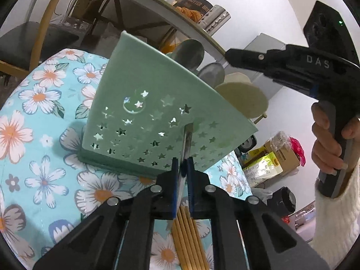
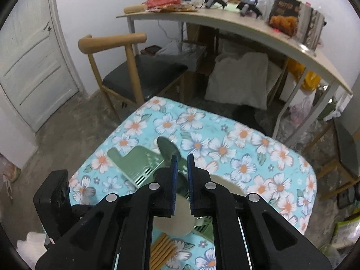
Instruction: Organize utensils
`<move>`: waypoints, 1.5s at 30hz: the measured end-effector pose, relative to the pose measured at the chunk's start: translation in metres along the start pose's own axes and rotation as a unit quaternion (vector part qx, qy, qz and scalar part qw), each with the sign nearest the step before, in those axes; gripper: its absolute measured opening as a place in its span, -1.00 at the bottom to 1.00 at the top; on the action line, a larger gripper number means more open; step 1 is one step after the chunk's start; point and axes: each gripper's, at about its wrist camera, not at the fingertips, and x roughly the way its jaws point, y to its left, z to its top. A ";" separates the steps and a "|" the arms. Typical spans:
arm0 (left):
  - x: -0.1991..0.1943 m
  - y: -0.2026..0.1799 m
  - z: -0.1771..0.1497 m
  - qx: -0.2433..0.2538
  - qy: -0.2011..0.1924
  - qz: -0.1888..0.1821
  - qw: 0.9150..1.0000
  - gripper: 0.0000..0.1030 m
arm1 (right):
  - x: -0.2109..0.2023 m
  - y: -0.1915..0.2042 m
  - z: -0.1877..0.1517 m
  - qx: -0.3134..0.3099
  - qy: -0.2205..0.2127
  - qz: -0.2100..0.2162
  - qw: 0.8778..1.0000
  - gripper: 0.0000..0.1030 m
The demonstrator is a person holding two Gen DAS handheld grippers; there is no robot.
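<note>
Left tongs (image 1: pixel 183 165) pinch thin utensil (image 1: pixel 186 144); rt view: door (image 2: pixel 33 67).

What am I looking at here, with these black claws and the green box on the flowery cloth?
There is no robot. A person's hand carries each black two-finger tool, and each tool has a camera. One picture looks along the left gripper, the other along the right gripper. On the blue flowered tablecloth stands a pale green star-punched utensil holder with spoons in it, beside loose wooden chopsticks. The left gripper pinches a thin shiny metal utensil. The right gripper is empty, its jaws slightly apart.
</note>
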 end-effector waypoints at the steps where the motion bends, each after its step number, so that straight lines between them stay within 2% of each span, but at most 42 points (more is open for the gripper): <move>1: 0.000 0.000 -0.001 0.002 -0.003 -0.001 1.000 -0.89 | 0.000 0.000 0.000 0.001 0.000 0.004 1.000 -0.84; 4: -0.002 -0.001 0.001 0.011 -0.011 -0.003 1.000 -0.98 | 0.001 -0.003 -0.001 0.012 0.008 0.028 1.000 -0.84; 10: -0.005 0.006 0.002 -0.009 -0.009 -0.019 1.000 -0.99 | 0.003 -0.004 0.000 0.010 0.019 0.050 0.999 -0.84; 13: -0.006 0.007 0.001 -0.007 -0.006 -0.020 1.000 -0.98 | 0.006 -0.007 -0.001 0.005 0.024 0.032 0.999 -0.84; 16: -0.007 0.007 0.001 0.000 -0.005 -0.018 1.000 -0.98 | 0.007 -0.013 -0.001 0.007 0.024 0.044 0.999 -0.77; 18: -0.006 0.008 0.002 -0.003 -0.005 -0.019 1.000 -0.98 | 0.008 -0.010 -0.003 -0.009 0.024 0.046 0.999 -0.61; 21: -0.007 0.008 0.002 -0.002 -0.005 -0.019 1.000 -0.98 | 0.011 -0.003 -0.005 -0.048 0.033 0.025 0.998 -0.56; 28: -0.006 0.011 0.001 -0.004 0.000 -0.022 1.000 -0.96 | 0.030 0.001 0.003 -0.110 0.080 0.037 0.990 -0.51; 30: -0.006 0.013 0.001 -0.010 0.003 -0.031 0.999 -0.97 | 0.037 0.004 0.004 -0.117 0.093 0.041 0.988 -0.40; 32: -0.004 0.015 0.002 -0.016 0.007 -0.037 0.999 -0.97 | 0.037 0.007 0.003 -0.123 0.087 0.045 0.988 -0.34; 36: 0.001 0.016 0.003 -0.017 0.013 -0.033 0.999 -0.95 | 0.032 0.007 -0.003 -0.097 0.086 0.077 0.989 -0.74; 37: 0.002 0.015 0.002 -0.011 0.015 -0.028 0.999 -0.94 | 0.029 0.008 -0.004 -0.096 0.084 0.083 0.988 -0.79; 38: 0.003 0.014 0.003 -0.007 0.017 -0.025 1.000 -0.94 | 0.025 0.006 -0.006 -0.084 0.082 0.103 0.988 -0.89; 39: 0.003 0.013 0.002 -0.003 0.017 -0.023 1.000 -0.94 | 0.021 0.002 -0.008 -0.058 0.079 0.122 0.988 -0.88; 45: -0.005 0.014 0.007 -0.006 -0.004 -0.028 1.000 -0.94 | 0.010 -0.014 -0.019 0.008 0.035 0.107 0.994 -0.92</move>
